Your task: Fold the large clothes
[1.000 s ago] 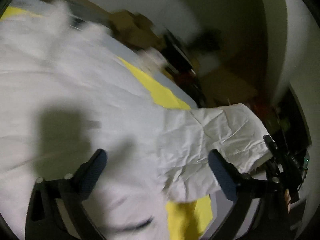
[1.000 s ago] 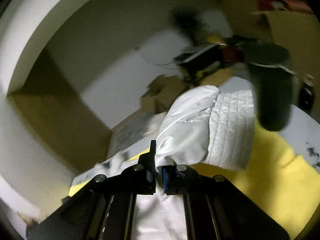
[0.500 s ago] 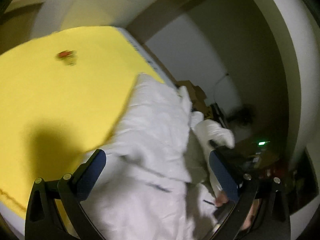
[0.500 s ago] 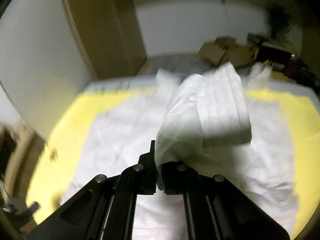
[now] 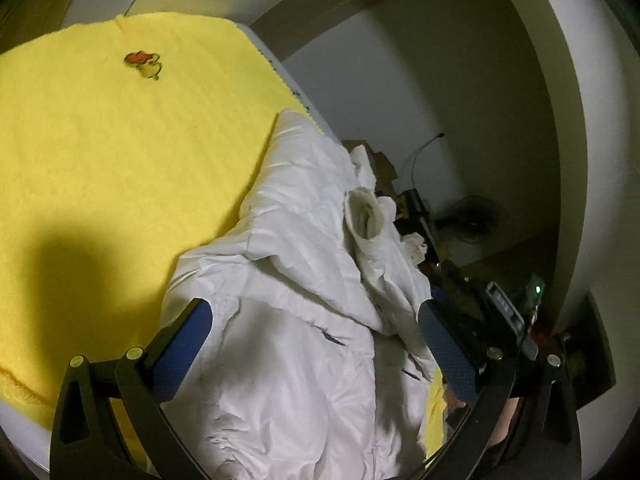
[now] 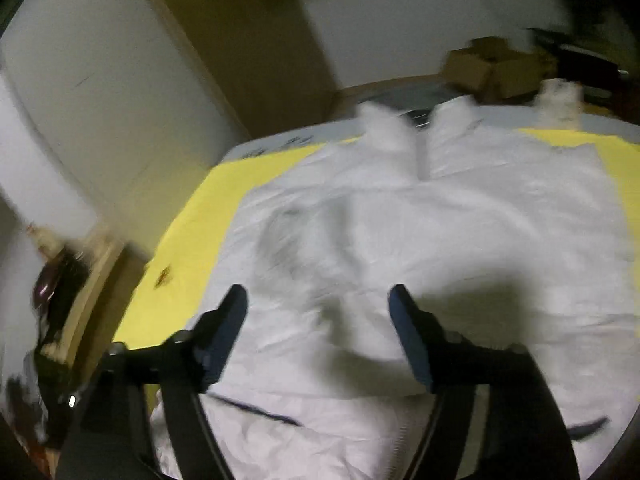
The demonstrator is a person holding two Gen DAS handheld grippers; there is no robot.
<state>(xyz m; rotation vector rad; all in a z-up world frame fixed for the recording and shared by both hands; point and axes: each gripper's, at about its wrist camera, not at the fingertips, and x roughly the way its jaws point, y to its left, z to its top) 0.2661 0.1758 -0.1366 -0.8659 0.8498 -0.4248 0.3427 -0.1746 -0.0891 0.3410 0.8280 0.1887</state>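
Here's the big white crinkled padded jacket [image 6: 420, 232] spread across the yellow terry cloth [image 5: 100, 160] that covers the table, and in the right wrist view it fills the picture from six o'clock up to the twin collar flaps at twelve. The right claw [image 6: 318, 332] is letting go as we watch, jaws opening, with jacket fabric lying below and between the blue pads but nothing pinched. Over in the left wrist view the left claw [image 5: 316, 352] stands wide apart and released, hovering above the jacket's front at six o'clock, a pad on either side and neither one pressing in. At one o'clock from that claw a sleeve with its open cuff [image 5: 366, 216] lies doubled over the body, so one fold looks done. My read: early to middle of the job. The jacket is laid out with a sleeve turned in, but the body is not yet folded over, and the far sleeve's state is too blurred to call. The bulk of the folding is left.
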